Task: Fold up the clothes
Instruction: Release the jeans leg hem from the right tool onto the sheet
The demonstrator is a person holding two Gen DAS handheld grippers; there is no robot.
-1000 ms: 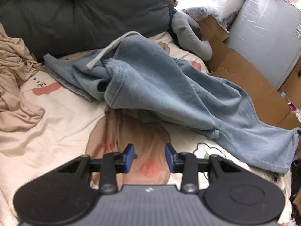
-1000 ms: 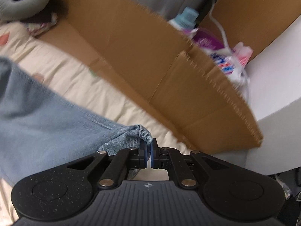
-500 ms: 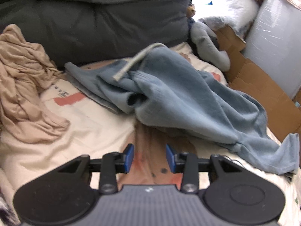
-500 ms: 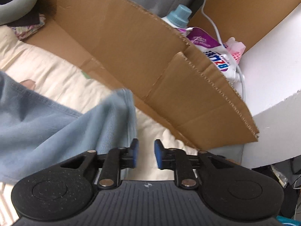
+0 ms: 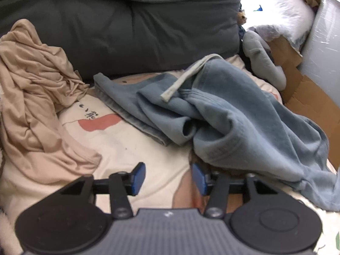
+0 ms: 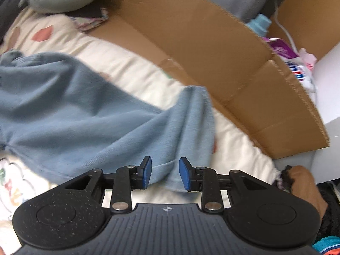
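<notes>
1. Right wrist view: right gripper [image 6: 163,175] was clamped on the blue garment [image 6: 80,114]'s corner; jaws have just been opening, cloth lies loose between them.
2. Left gripper [image 5: 167,179] has widened, empty, just before the garment on the bedsheet [image 5: 131,146].

A printed cream bedsheet [image 5: 131,142] with red-brown patches covers the bed, and a dark grey cushion [image 5: 127,21] lies along its far edge. A grey plush item [image 5: 263,63] sits at the far right corner of the bed, beside a white plastic-wrapped bundle [image 5: 276,6] and a pale wrapped panel [image 5: 323,48]. Flattened brown cardboard [image 6: 212,63] stands along the right edge of the bed; behind it are a bottle with a light blue cap [image 6: 260,24], a purple and white pouch [image 6: 282,50] and a white cable [image 6: 284,31].
</notes>
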